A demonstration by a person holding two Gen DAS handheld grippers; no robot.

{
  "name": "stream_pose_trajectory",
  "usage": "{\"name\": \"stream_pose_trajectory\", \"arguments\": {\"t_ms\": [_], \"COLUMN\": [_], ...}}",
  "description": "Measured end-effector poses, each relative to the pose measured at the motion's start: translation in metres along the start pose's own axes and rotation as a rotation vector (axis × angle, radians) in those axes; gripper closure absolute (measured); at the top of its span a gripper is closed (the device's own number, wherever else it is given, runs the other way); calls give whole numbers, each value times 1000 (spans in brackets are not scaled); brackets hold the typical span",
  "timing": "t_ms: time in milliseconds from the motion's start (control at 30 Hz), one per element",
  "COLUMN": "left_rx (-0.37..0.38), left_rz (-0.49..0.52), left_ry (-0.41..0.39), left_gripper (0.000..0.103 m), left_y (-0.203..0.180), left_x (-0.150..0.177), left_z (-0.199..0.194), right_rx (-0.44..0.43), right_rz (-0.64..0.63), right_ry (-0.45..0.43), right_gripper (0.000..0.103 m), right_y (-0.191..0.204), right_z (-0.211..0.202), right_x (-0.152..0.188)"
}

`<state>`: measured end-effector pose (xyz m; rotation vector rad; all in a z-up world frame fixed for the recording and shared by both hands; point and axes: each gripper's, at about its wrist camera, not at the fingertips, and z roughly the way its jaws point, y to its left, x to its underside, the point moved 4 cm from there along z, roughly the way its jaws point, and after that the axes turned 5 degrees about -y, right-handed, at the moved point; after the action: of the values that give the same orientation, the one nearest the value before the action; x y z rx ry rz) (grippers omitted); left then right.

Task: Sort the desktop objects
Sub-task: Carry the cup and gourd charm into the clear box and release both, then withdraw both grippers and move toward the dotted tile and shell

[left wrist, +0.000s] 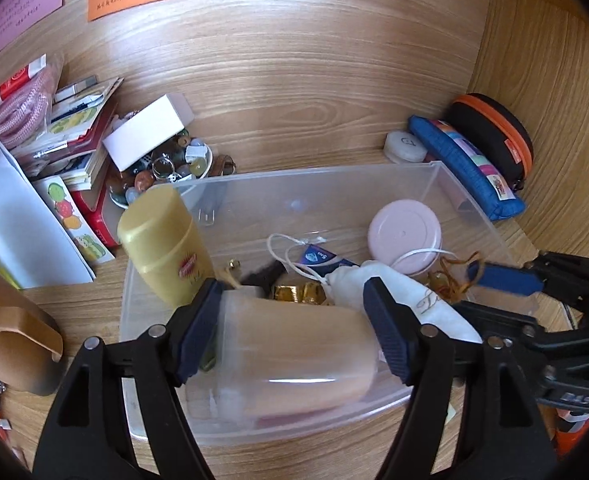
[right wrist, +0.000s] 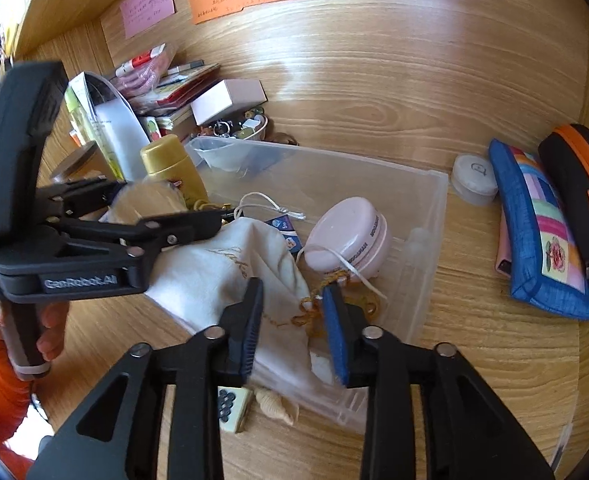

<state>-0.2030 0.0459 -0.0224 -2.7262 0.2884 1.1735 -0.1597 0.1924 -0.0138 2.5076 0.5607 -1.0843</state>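
Note:
A clear plastic bin [left wrist: 446,172] sits on the wooden desk. In it lie a yellow bottle [left wrist: 162,244], a pink yo-yo [left wrist: 404,236], a white cloth pouch [right wrist: 222,272] and gold-wrapped pieces [left wrist: 300,293]. My left gripper [left wrist: 294,320] is shut on a translucent peach bottle [left wrist: 294,356], lying sideways over the bin's near part. My right gripper [right wrist: 294,320] hangs open over the bin's near edge, its fingers either side of an amber cord trinket [right wrist: 314,312]. It also shows in the left wrist view [left wrist: 502,278].
A bowl of beads [left wrist: 162,172], a white box [left wrist: 150,136] and stacked booklets [left wrist: 74,136] stand behind the bin on the left. A blue patchwork pouch [right wrist: 542,232], an orange-rimmed black case [right wrist: 578,188] and a white round case [right wrist: 474,178] lie to the right. A mahjong tile [right wrist: 234,404] and shell [right wrist: 274,408] lie in front.

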Motion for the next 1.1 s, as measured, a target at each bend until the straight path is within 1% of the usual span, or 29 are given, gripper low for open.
{"name": "stream_pose_trajectory", "arguments": {"t_ms": [67,133,233,300,367,400,467,567,700,900,1000,1100], "left_rx": [-3,-5,-20,-37,-47,-51,-70,-103,-116,-108,-86,-66], "left_rz": [-2,-4,1,8,15,18,25,32,26,17,18,31], "left_ry": [-2,-6,-19,-38,-53,-58,-66,-88,-117,-132,-124,-97], "left_gripper": [30,28,21,13,11,11,10,8,6,6,6,6], "left_y": [1,1,1,-1,-4,-5,-8,-12,-16,-25,-34,-48], "left_x": [0,-1,-1,-1,-1,-1,1,4,12,27,38,53], "left_z": [-3,-6,-13,-20,-27,-30,-37,-50,-70,-94,-98,-94], "right_rx": [10,18,36,41,46,48,53,54,88,102,127,170], "right_rz": [12,8,0,-1,0,1,7,13,-8,-15,-15,-19], "right_ry": [-29,-55,-85,-92,-99,-99,-106,-132,-158,-185,-206,-226], "right_gripper": [51,45,44,44,42,41,34,28,26,24,24,24], "right_y": [-1,-1,-1,-1,0,0,1,3,8,13,11,7], "right_z": [-9,-17,-30,-35,-41,-44,-50,-63,-80,-102,-113,-120], "right_x": [-1,-2,-4,-4,-4,-4,-3,-2,1,11,19,28]}}
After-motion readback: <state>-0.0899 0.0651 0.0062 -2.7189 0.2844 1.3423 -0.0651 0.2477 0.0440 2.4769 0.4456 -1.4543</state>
